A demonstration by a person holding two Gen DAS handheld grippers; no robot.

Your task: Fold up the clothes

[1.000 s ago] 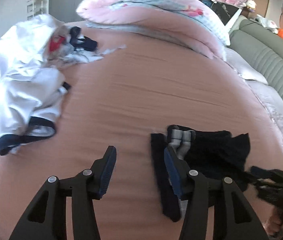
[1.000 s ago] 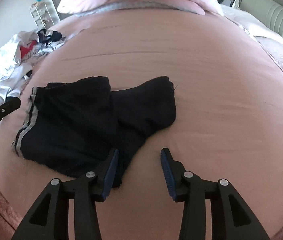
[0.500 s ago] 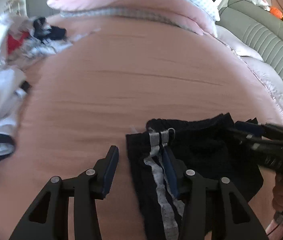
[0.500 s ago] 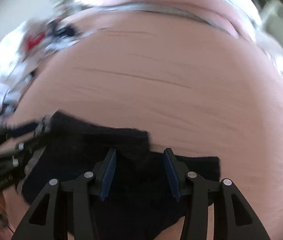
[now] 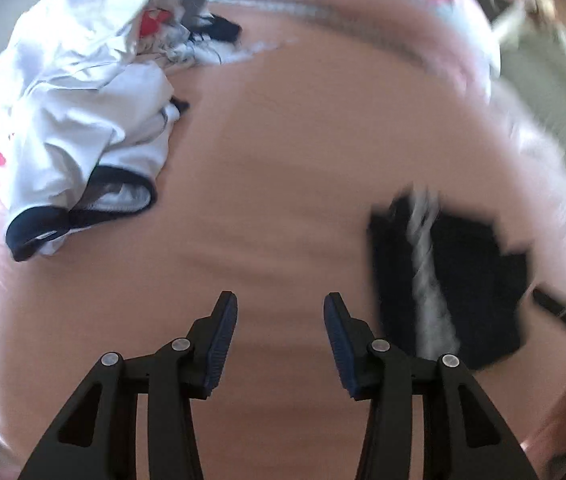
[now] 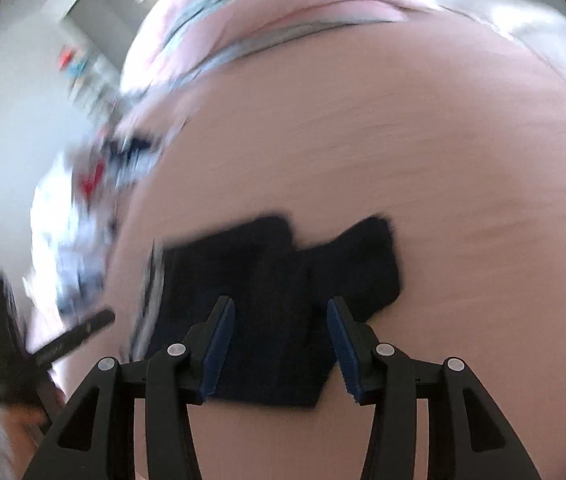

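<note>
At the bed's [image 5: 283, 168] left edge lies a heap of white clothes [image 5: 79, 92], crumpled, dark trim showing, with red and dark pieces at its far end. I cannot count the garments in it; they run into one another. My left claw [image 5: 280, 340] hangs over bare pink sheet near the near edge, fingers spread, holding nothing. To its right, toward the near right corner, the dark shorts [image 5: 451, 280] lie flat on the sheet, a pale stripe down one side, doubled over as far as the blur lets me judge. My right claw [image 6: 281, 346] hovers over that same pair, fingers spread wide, pinching nothing. So I count one dark pair laid apart and one loose heap. I judge the shorts partly or wholly folded, and the white heap is what remains. A rolled pink quilt [image 6: 267, 28] lies along the far edge.
</note>
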